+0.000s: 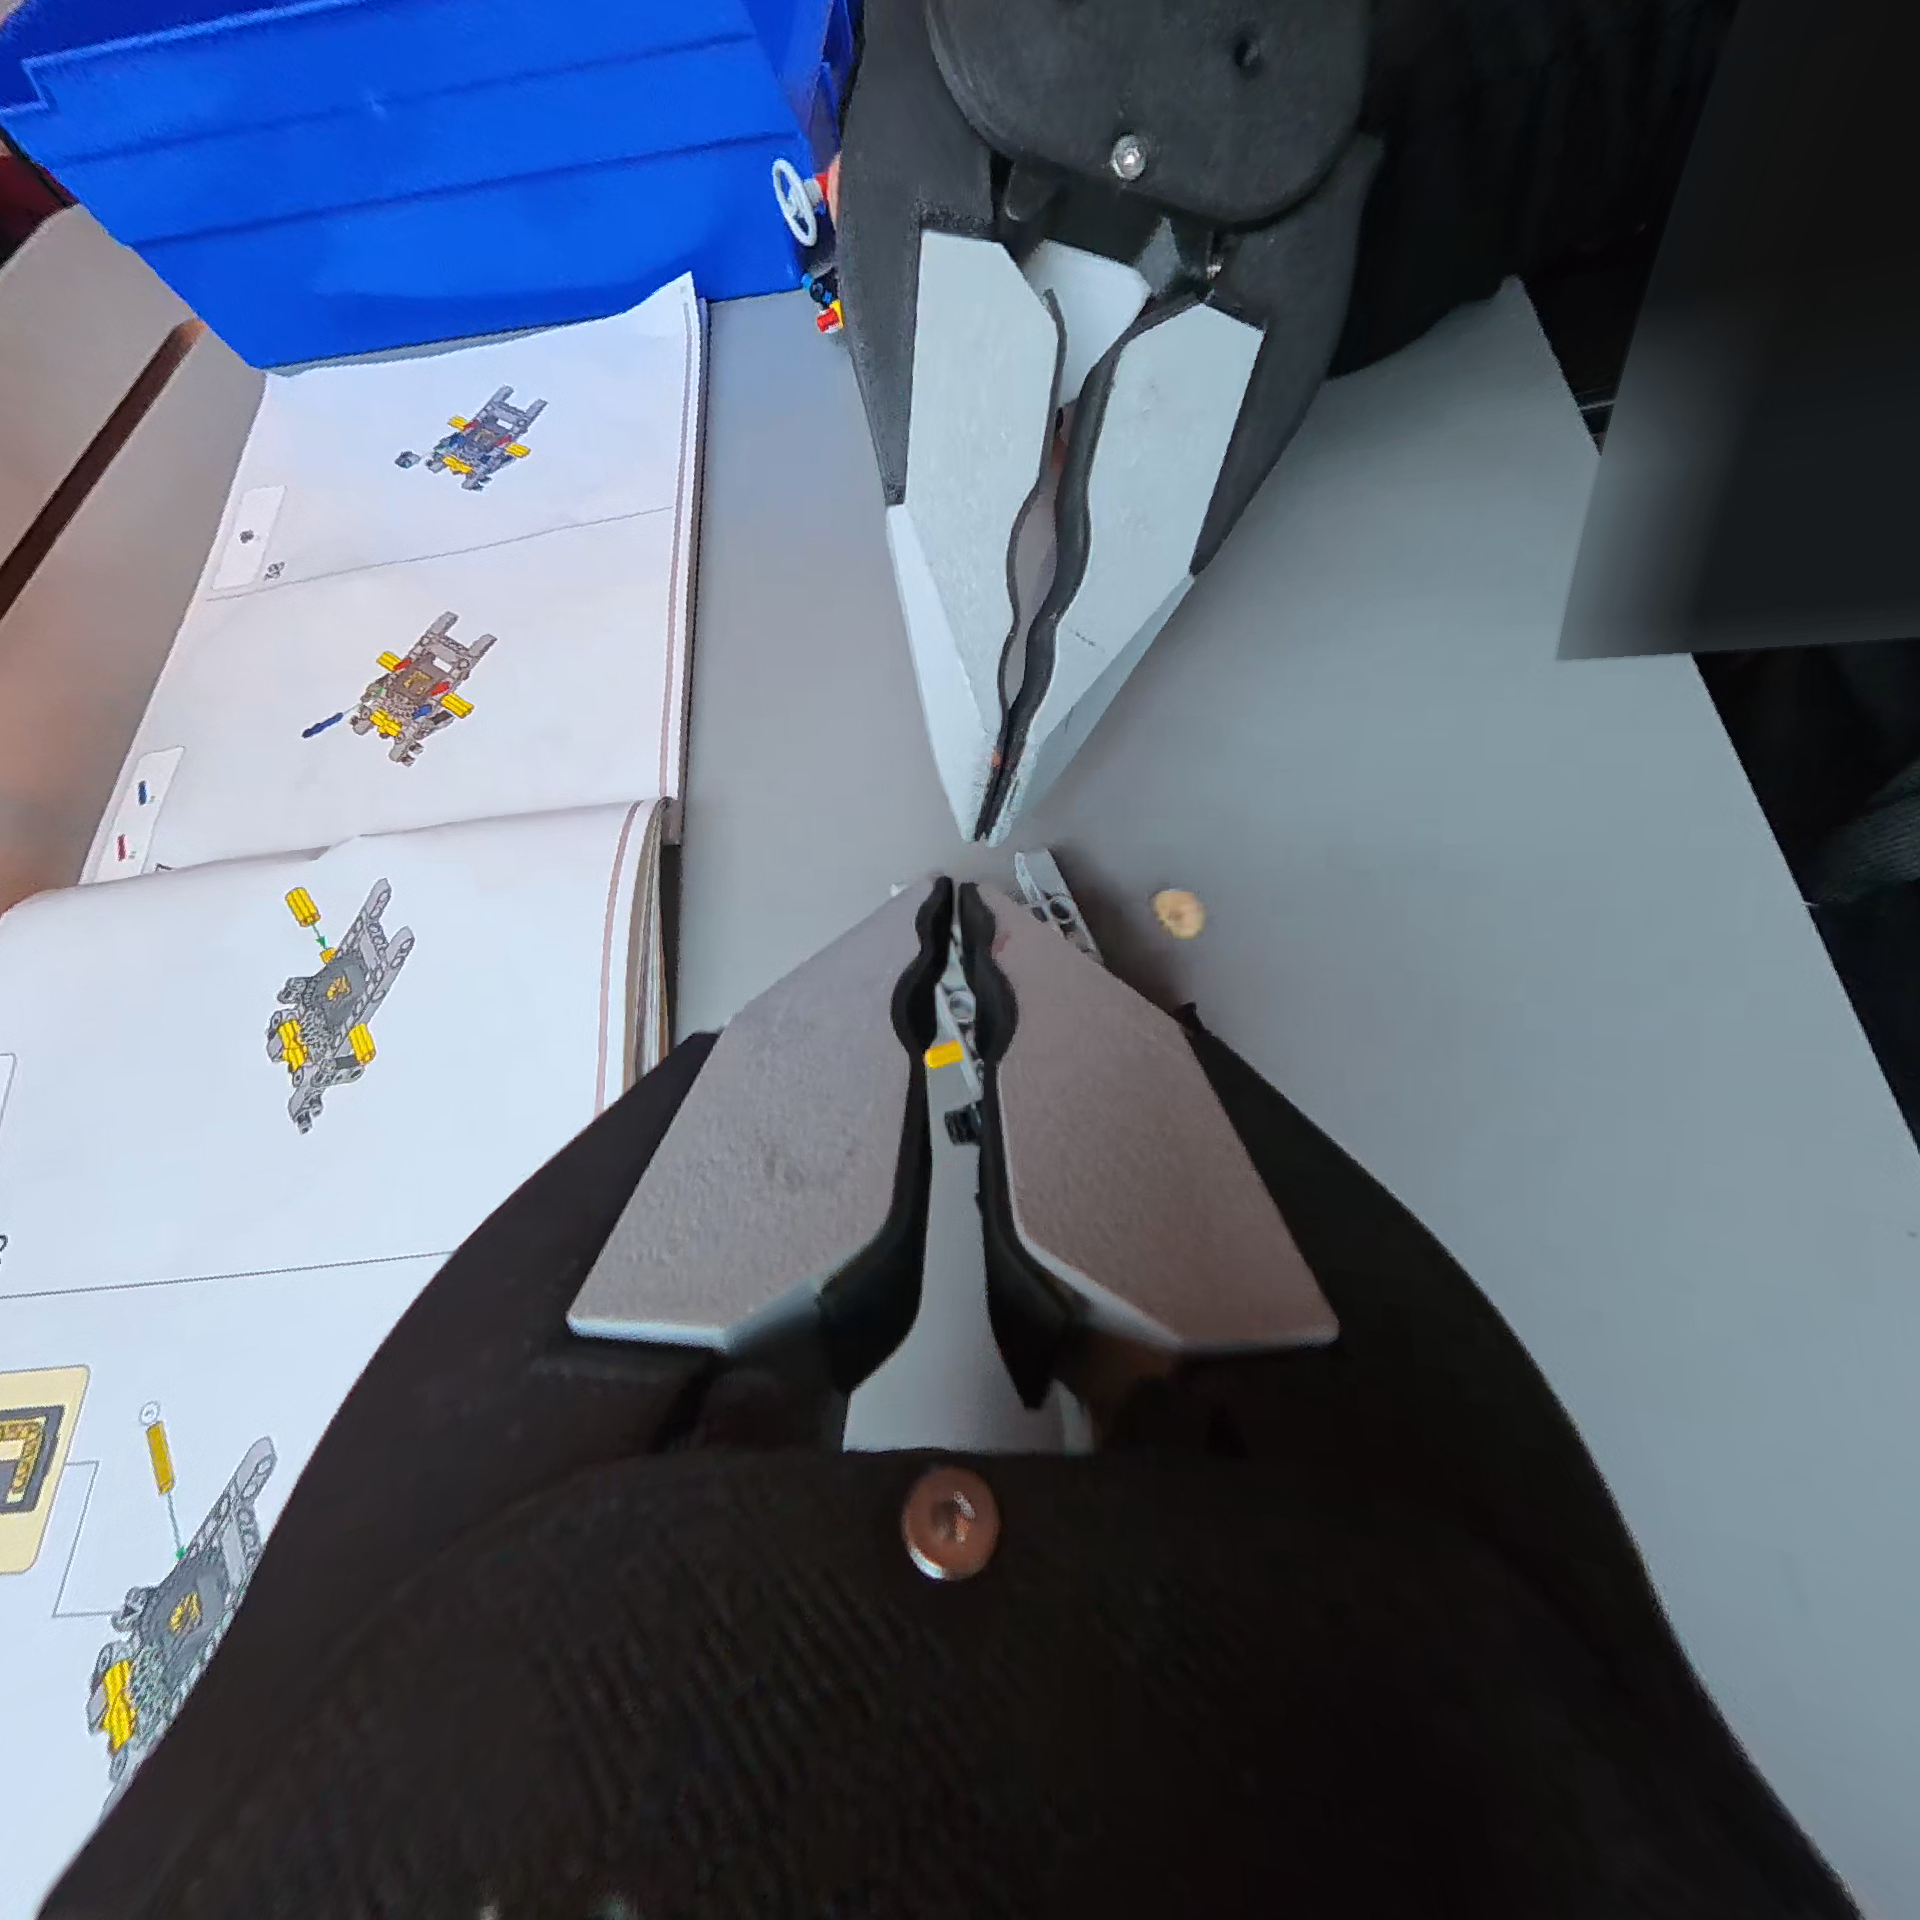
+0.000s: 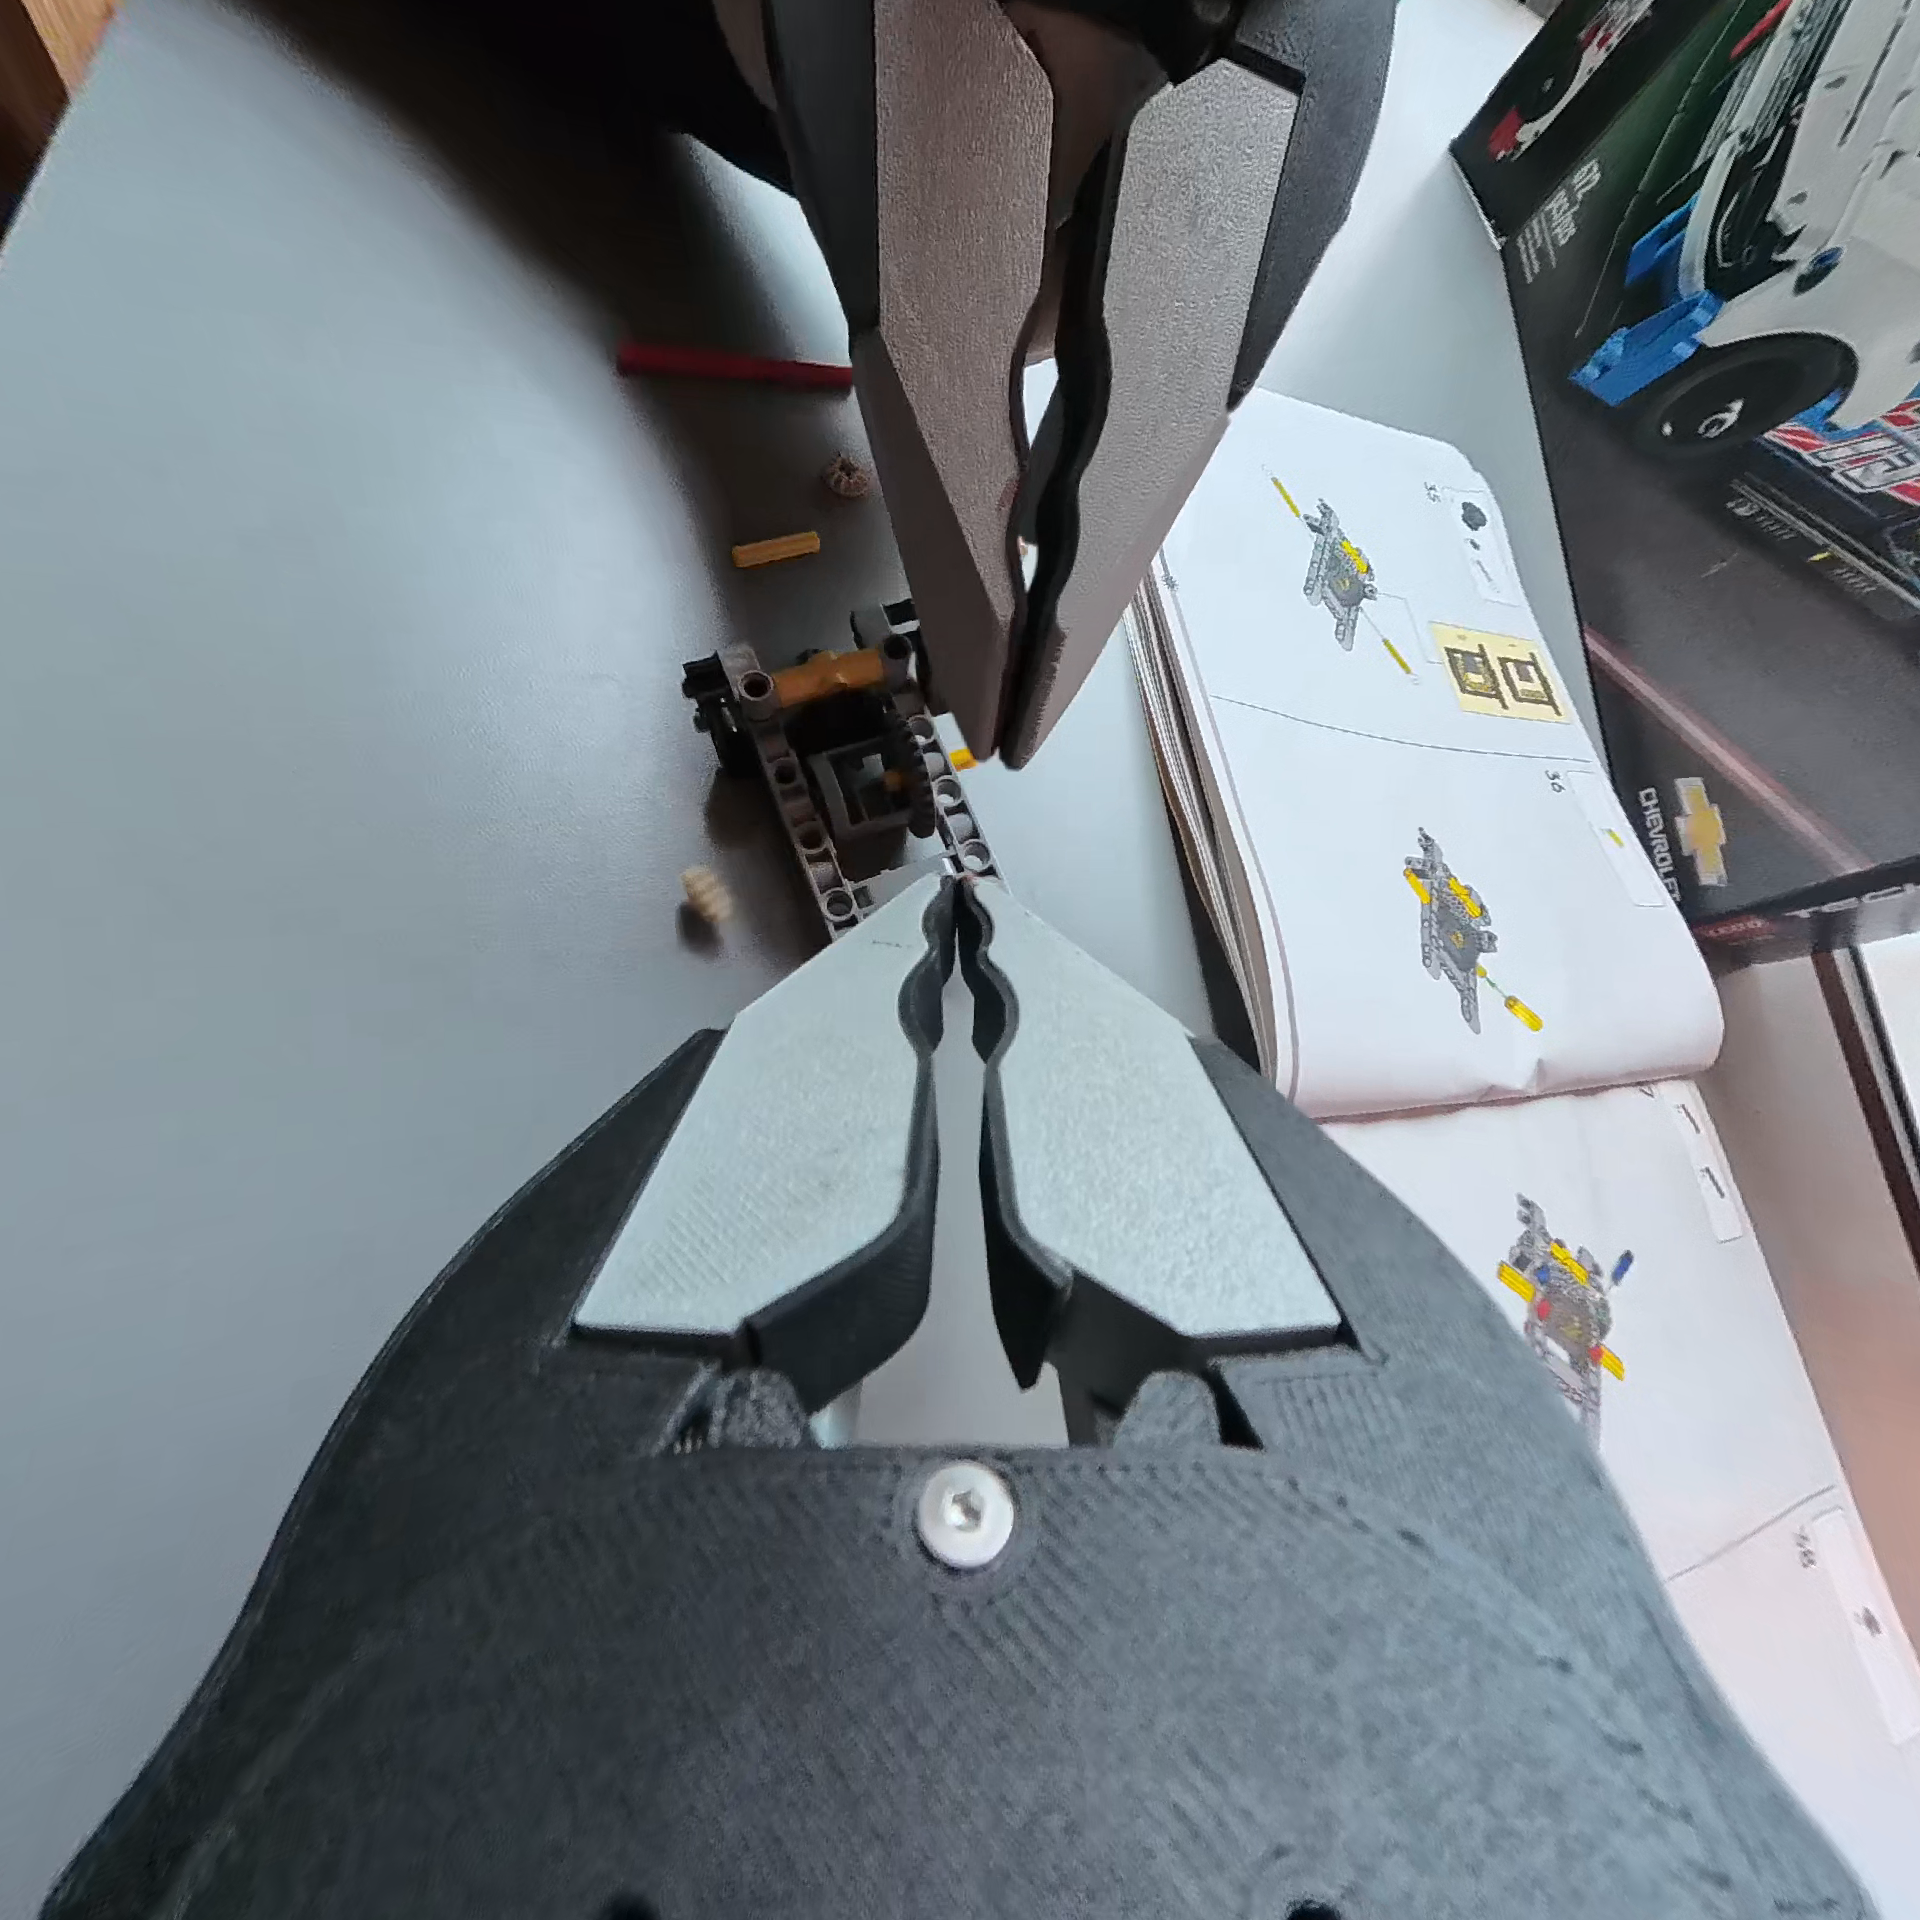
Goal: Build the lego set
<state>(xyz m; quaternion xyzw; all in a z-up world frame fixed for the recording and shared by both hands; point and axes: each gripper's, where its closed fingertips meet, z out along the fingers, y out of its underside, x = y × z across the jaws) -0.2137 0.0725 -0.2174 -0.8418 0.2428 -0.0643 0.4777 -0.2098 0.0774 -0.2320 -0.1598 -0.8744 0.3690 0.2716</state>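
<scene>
The partly built lego assembly [image 2: 842, 769], a grey beam frame with a black gear and yellow axle parts, lies flat on the grey table [image 2: 312, 727]. My right gripper [image 2: 961, 883] is shut, its tips touching the near end of the frame. My left gripper [image 2: 987, 753] comes from above, shut, its tips against a small yellow pin [image 2: 962, 760] on the frame's right side. In the left wrist view the left gripper [image 1: 956, 894] covers most of the assembly [image 1: 1055, 899], and the right gripper [image 1: 987, 831] meets it tip to tip.
Loose parts lie left of the assembly: a red axle [image 2: 727, 362], a tan gear [image 2: 842, 476], a yellow connector [image 2: 774, 549] and a tan piece [image 2: 707, 894]. The open instruction booklet [image 2: 1403, 779] and the set's box [image 2: 1714, 416] lie right. A blue bin [image 1: 416, 156] stands behind the booklet. Only a small space, under 4 cm, lies between the two pairs of fingers.
</scene>
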